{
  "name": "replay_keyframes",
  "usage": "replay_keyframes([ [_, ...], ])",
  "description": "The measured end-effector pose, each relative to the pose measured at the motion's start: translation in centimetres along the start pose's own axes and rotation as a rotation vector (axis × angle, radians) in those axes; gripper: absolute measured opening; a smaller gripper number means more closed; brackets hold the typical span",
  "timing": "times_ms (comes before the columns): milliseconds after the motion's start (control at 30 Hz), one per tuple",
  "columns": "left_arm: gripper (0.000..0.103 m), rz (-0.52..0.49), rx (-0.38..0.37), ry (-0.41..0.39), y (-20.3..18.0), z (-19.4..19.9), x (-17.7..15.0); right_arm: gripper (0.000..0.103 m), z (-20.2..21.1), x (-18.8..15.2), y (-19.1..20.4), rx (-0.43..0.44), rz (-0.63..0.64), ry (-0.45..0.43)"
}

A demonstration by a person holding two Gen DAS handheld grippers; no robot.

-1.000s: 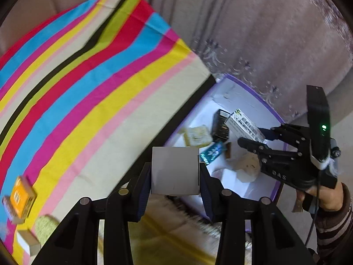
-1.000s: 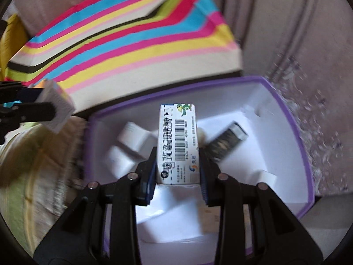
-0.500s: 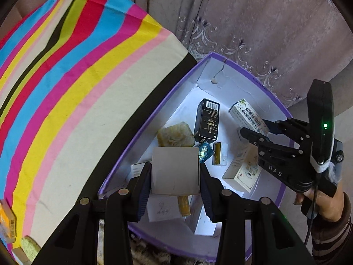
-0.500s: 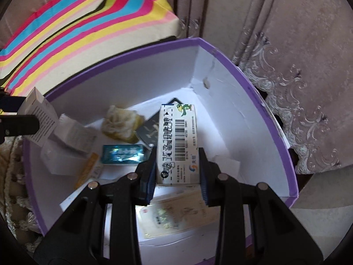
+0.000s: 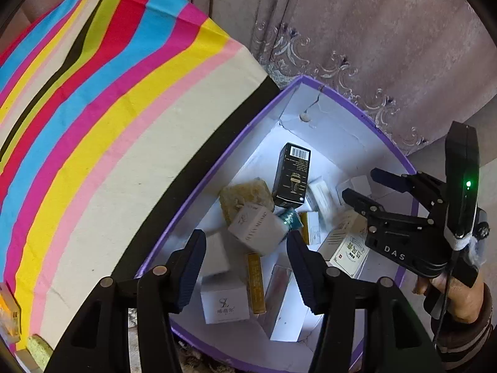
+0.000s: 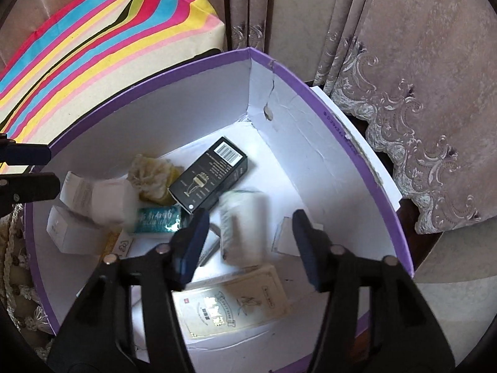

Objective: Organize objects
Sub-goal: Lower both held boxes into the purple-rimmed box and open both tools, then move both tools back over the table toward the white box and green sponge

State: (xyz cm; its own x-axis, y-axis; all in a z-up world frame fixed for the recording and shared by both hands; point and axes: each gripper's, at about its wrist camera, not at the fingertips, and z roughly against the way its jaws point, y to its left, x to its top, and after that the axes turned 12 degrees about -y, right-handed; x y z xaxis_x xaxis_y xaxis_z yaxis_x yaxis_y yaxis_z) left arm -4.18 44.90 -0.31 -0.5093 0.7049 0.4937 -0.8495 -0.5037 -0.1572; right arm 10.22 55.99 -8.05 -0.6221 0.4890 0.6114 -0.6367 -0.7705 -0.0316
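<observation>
Boxes (image 5: 257,231) lie in the bin (image 5: 385,143); both grippers (image 5: 245,245) (image 6: 248,236) gape, empty. Leftovers (image 5: 9,320) wait at 8 o'clock.

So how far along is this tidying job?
Well along: the purple box already holds many packets, like the black carton. Both grippers, left and right, have open jaws, with two boxes blurred beneath them. A few items remain on the striped cloth.

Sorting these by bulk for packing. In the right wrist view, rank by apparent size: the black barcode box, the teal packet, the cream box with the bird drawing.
1. cream box, though nearest the camera
2. black barcode box
3. teal packet
</observation>
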Motion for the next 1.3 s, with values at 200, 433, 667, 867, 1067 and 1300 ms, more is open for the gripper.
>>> replay_keyframes([
  [200,0.056,0.008,0.032,-0.026,1.4,2.3,-0.5,0.065,0.9,0.5,1.7,0.052,0.019,-0.012],
  [433,0.056,0.036,0.093,-0.059,4.4,5.5,-2.0,0.068,2.5,1.2,5.5,0.121,0.074,-0.036],
  [667,0.057,0.101,0.128,-0.101,8.4,9.3,-4.2,0.071,4.2,1.9,9.8,0.186,0.147,-0.059],
  [867,0.060,0.168,0.165,-0.123,12.7,12.8,-7.0,0.073,5.3,2.2,13.9,0.250,0.216,-0.067],
  [1067,0.062,0.241,0.219,-0.138,17.3,16.1,-10.6,0.075,6.5,2.2,17.5,0.311,0.265,-0.070],
  [1300,0.065,0.356,0.296,-0.159,23.2,20.0,-14.9,0.081,8.4,2.4,23.0,0.394,0.349,-0.077],
])
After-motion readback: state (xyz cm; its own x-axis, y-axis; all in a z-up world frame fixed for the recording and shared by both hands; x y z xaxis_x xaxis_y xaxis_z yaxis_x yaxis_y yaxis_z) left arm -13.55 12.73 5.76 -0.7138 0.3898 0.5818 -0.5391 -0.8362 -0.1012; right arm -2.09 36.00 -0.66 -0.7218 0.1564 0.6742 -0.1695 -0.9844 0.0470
